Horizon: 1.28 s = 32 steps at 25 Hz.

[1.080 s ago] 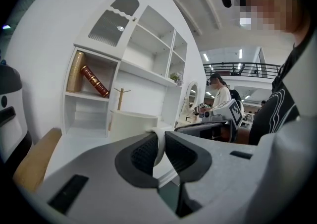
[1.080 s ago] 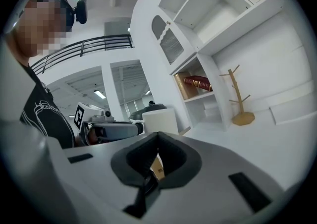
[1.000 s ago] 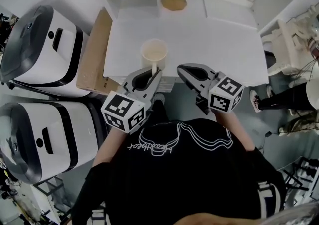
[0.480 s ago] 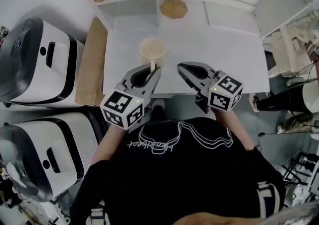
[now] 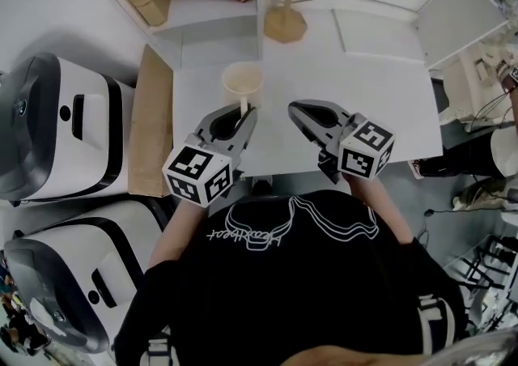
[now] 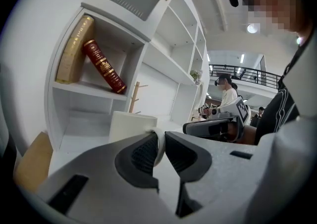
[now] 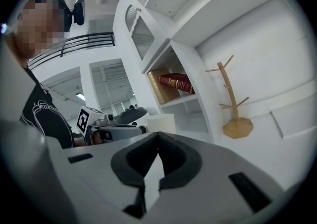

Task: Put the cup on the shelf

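Largely hidden, cup [image 5: 242, 81] handle in left gripper [image 5: 245, 114] fingers [image 6: 141, 156]; shelf [image 5: 206, 12] cropped.

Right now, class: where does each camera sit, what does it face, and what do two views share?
Head view: on the head, looking steeply down at the table; shirt, forearms show.
Left gripper view: rides the left gripper, faces the shelf; jaws clamp the cup handle.
Right gripper view: rides the right gripper, faces the shelf; jaws shut.
Shared by both: the red book.

Left gripper [image 5: 246, 116] clamps the cup [image 5: 242, 79] by its handle — right gripper [image 5: 296, 110] closed, empty.
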{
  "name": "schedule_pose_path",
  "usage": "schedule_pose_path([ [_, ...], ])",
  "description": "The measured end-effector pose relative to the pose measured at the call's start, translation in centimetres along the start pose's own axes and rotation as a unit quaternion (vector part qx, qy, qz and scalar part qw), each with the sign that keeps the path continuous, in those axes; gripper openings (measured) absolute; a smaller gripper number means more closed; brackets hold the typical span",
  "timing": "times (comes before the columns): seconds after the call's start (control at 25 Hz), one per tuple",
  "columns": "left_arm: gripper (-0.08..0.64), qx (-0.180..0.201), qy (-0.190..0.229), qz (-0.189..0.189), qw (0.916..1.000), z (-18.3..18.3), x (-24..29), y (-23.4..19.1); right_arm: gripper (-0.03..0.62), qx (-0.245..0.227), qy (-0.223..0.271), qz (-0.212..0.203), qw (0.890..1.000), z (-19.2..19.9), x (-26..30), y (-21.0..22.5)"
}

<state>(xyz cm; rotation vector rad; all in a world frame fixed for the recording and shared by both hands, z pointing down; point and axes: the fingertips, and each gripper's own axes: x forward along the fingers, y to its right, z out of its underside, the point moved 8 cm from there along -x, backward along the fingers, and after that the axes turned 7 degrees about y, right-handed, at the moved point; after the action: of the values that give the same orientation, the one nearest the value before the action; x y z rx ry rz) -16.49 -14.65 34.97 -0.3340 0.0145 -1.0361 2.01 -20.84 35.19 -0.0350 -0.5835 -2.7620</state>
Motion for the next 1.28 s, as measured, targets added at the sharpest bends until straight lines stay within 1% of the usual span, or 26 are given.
schedule_pose_path([
  [0.4,0.048,-0.009,-0.012,0.006,0.9999,0.1,2.3,-5.2,0.006,0.011,0.000,0.028,1.000,-0.2,3.1,2.1],
  [0.8,0.046,-0.031,-0.016,0.001,0.9994,1.0,4.7,-9.3,0.006,0.023,-0.009,0.049,0.998,0.6,4.5,4.0],
  [1.28,0.046,-0.019,-0.022,-0.008,0.9995,2.5,8.3,-13.1,0.006,0.041,-0.018,0.077,0.996,2.1,4.4,5.9],
])
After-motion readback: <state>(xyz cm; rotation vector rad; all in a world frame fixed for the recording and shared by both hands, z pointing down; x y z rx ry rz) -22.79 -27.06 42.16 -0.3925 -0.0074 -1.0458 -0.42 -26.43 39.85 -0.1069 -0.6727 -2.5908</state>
